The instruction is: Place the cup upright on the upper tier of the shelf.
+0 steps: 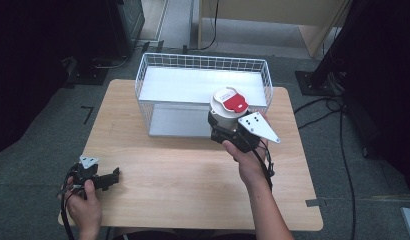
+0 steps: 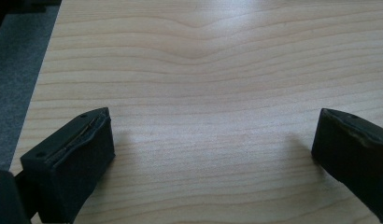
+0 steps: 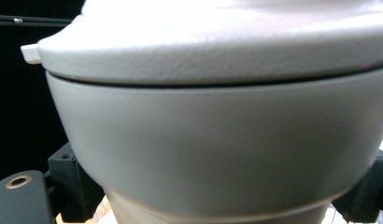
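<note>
Your right claw (image 1: pixel 228 131) is clamped on the tub (image 1: pixel 227 107); in the right gripper view one black jaw sits on each side of its lower wall. You hold it upright in the air at the basket's (image 1: pixel 143 75) near right corner, about 1 o'clock from the bench (image 1: pixel 168 180) centre. It looks level with the front rim, and I cannot tell whether it has crossed the wire.

Judged progress: grasp and lift done. Left to do, by my reading: carry it over the rim, lower it onto the basket floor, release.

Your left claw (image 1: pixel 110 178) rests at 8 o'clock on the bench, jaws wide apart, nothing between them but bare wood.

Tub: grey, round, walls flaring upward to a white lid with a red patch on top. The lid overhangs the body, with a small tab (image 3: pixel 30 52) at its edge. Matte, slightly textured.
</note>
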